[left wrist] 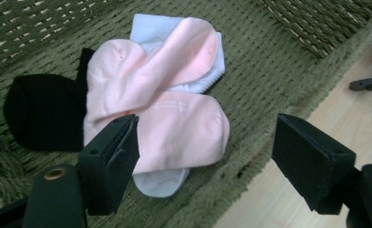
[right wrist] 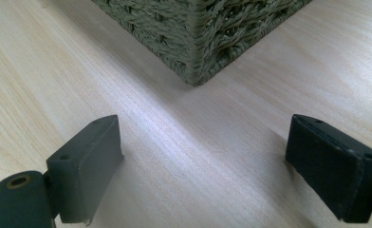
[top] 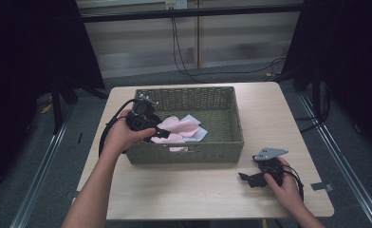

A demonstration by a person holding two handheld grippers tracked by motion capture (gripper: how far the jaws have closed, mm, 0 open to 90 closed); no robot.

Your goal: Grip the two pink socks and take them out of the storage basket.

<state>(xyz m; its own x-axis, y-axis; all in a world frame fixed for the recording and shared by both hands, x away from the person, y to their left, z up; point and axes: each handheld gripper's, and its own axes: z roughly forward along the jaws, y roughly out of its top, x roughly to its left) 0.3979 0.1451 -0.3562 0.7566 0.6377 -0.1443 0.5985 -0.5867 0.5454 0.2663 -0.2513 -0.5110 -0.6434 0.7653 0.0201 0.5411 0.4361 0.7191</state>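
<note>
the left gripper [left wrist: 203, 156] hangs over the basket [top: 231, 114], fingers apart to take a pink sock [left wrist: 174, 128], while the right gripper [top: 250, 176] rests fingers apart on the counter [top: 269, 114].

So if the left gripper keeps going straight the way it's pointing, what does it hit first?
Most likely the pink socks in the basket. The left gripper is open and aims down at them, though depth is hard to judge.

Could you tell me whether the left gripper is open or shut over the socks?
Open: the left gripper hangs with jaws wide apart above the pink socks in the basket, gripping nothing.
</note>
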